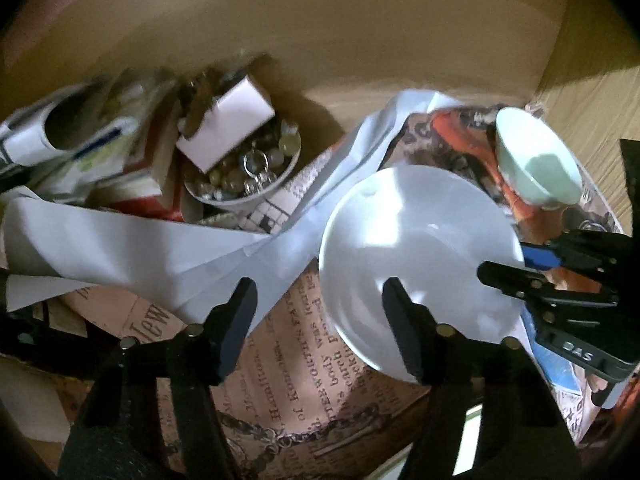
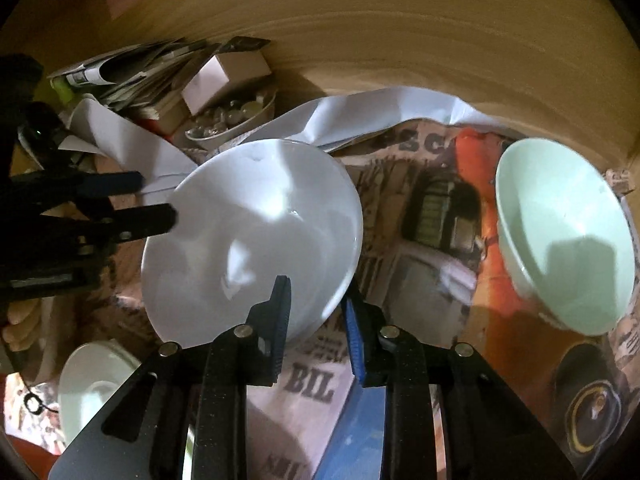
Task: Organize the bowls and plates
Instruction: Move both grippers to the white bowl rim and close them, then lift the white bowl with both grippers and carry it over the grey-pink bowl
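A white bowl (image 1: 420,248) (image 2: 248,232) sits tilted over printed newspaper. My right gripper (image 2: 316,292) (image 1: 504,260) is shut on its near-right rim, one finger inside the bowl and the blue-padded one outside. My left gripper (image 1: 320,292) (image 2: 156,196) stands open at the bowl's opposite edge. One of its fingers (image 1: 400,320) reaches over the rim. The other finger (image 1: 240,320) hangs clear of the bowl above white paper. A mint-green bowl (image 1: 536,160) (image 2: 560,236) leans on its side at the far right, untouched.
A small bowl of glass beads (image 1: 244,168) (image 2: 228,120) with a white box (image 1: 228,120) on top stands behind, beside stacked papers (image 1: 80,140). Loose white sheets (image 1: 140,248) lie to the left. Another white dish (image 2: 92,380) rests low on the left. A wooden wall (image 2: 400,32) closes the back.
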Motion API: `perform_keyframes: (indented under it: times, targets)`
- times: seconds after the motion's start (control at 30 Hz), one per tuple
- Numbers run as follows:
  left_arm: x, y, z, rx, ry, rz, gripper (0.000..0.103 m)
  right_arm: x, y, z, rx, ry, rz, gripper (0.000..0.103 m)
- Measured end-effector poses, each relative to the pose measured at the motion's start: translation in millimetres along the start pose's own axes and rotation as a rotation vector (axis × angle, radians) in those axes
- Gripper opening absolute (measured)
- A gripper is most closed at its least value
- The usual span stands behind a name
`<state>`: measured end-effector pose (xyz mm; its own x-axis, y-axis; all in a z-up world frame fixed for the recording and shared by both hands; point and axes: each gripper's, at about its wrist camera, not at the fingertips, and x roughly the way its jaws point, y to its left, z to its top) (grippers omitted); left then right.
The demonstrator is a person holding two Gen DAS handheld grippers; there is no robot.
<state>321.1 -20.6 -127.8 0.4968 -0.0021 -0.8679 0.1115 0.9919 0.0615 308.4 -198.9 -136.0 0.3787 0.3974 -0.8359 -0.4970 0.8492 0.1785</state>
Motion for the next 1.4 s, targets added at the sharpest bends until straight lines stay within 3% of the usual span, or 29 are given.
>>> perform_keyframes:
  times: [0.47, 0.83, 1.4]
  targets:
    - [31, -8, 2, 0.013, 0.107, -0.056, 0.016, 9, -6, -3, 0.062, -0.011, 0.003, 0.026]
    - [30, -12, 1, 0.016, 0.098, -0.043, 0.015, 7, -3, -4, 0.071, -0.046, -0.017, 0.019]
    - [-49, -8, -23, 0.031, -0.091, -0.023, 0.014, -53, 25, -13, 0.046, -0.164, -0.024, 0.018]
